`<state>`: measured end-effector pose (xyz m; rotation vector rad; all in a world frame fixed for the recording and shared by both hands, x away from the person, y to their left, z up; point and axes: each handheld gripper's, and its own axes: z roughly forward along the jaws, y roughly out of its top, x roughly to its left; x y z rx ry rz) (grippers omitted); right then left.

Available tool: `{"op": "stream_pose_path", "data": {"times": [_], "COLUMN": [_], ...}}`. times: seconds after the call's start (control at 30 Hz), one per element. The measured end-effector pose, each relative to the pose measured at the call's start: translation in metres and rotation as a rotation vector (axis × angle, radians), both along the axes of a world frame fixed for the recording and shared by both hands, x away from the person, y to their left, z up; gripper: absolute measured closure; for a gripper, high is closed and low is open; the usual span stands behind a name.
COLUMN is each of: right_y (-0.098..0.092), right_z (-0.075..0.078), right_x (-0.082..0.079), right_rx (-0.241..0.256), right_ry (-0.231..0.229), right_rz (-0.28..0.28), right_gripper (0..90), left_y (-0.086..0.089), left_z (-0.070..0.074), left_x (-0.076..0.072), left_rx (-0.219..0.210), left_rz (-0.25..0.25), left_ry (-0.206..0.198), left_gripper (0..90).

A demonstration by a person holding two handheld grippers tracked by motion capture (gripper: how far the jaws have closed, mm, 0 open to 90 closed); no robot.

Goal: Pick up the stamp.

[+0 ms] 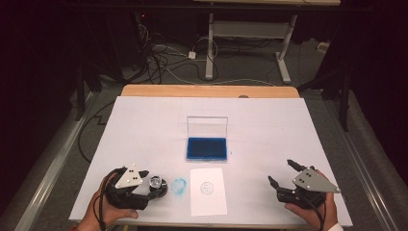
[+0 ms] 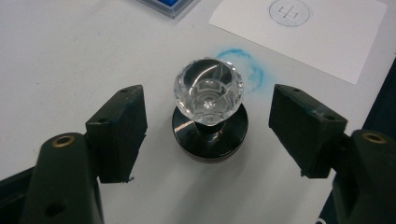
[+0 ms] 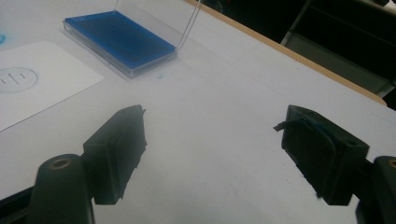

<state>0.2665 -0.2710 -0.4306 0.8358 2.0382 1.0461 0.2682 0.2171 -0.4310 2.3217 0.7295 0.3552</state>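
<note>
Stamping seems to be the work in hand, and we read the scene that way. We see the stamp (image 2: 209, 116), a round black base with a faceted clear knob on top, standing upright on the white table cover (image 1: 144, 125) near the person's left hand. Our left gripper (image 2: 208, 130) frames it with jaws spread wide, one pad on either side and neither touching, so the stamp stands free between them. We judge that this wide stance suits either a fresh grasp on the knob or a clean let-go; the pictures do not tell us which.

Just beside the stamp a smudged blue ring (image 2: 245, 65) marks the cover, likely ink from a press on the bare surface. Past it lies the white paper sheet (image 1: 208, 190), bearing a faint round imprint (image 1: 207, 187), which suggests that the sheet is placed close to the person's edge for easy reach. Farther back sits the blue ink pad (image 1: 207, 149) in its clear case, lid (image 1: 207, 127) propped upright so the pad stays open to the stamp.

Our right gripper (image 1: 284, 180) rests near the table's right side, well apart from the sheet, jaws wide and holding nothing. We take it to be waiting, perhaps ready to steady the paper
</note>
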Motion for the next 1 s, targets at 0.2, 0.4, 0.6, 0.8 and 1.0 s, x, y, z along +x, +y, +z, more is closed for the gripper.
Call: {"op": "stream_pose_path", "data": {"times": [0.2, 0.4, 0.6, 0.8, 1.0], "right_y": [0.002, 0.003, 0.004, 0.005, 0.004], "right_z": [-0.001, -0.002, -0.003, -0.003, -0.004], "right_x": [0.000, 0.001, 0.001, 0.001, 0.002], "right_rx": [-0.007, -0.008, -0.016, -0.021, 0.004], "right_ry": [0.010, 0.016, 0.024, 0.023, 0.047], "right_rz": [0.008, 0.012, 0.015, 0.020, 0.032], "right_gripper": [22.0, 22.2, 22.2, 22.3, 23.2], "left_y": [-0.005, -0.012, -0.016, -0.023, -0.026], "left_z": [0.009, 0.020, 0.023, 0.013, 0.008], "left_x": [0.014, 0.023, 0.027, 0.030, 0.036], "left_rx": [0.065, 0.110, 0.146, 0.187, 0.210], "left_rz": [-0.048, -0.091, -0.097, -0.123, -0.143], "left_ry": [0.045, 0.085, 0.093, 0.125, 0.155], "left_gripper": [35.5, 34.6, 31.0, 32.8, 39.1]}}
